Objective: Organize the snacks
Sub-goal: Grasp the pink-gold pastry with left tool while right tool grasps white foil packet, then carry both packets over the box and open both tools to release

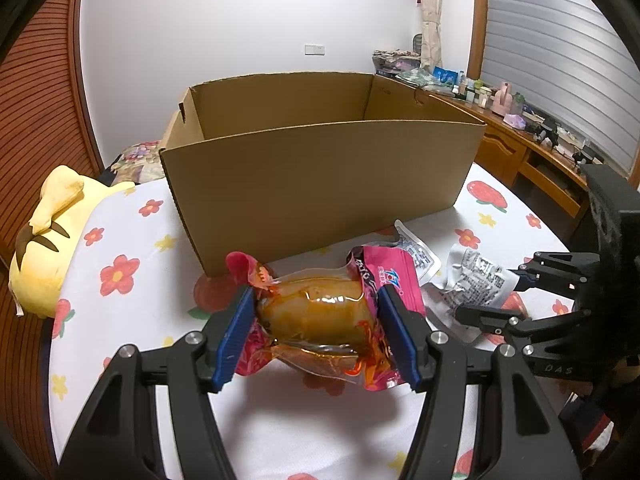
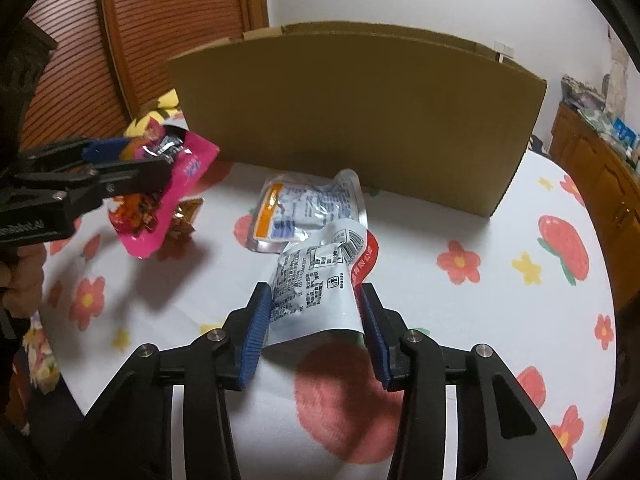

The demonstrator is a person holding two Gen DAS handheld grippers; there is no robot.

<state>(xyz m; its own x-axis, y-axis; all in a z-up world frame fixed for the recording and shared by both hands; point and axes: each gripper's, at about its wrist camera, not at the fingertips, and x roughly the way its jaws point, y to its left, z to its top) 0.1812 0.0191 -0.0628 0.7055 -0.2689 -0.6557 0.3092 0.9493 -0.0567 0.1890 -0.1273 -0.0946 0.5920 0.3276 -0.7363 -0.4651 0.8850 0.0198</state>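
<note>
My left gripper (image 1: 316,320) is shut on a pink snack packet (image 1: 320,316) with an orange, see-through middle and holds it above the bed, in front of the open cardboard box (image 1: 320,176). The same packet (image 2: 160,196) and left gripper (image 2: 132,164) show at the left of the right wrist view. My right gripper (image 2: 316,320) is shut on a white printed snack packet (image 2: 316,280) with a red edge, lifted just off the sheet; it also shows in the left wrist view (image 1: 476,280). Another white packet (image 2: 308,208) with an orange stripe lies by the box (image 2: 360,120).
A small orange-brown snack (image 2: 186,220) lies on the flowered sheet (image 2: 480,320) below the pink packet. A yellow plush toy (image 1: 44,248) lies at the left. A wooden desk (image 1: 520,148) with bottles and clutter stands to the right of the bed.
</note>
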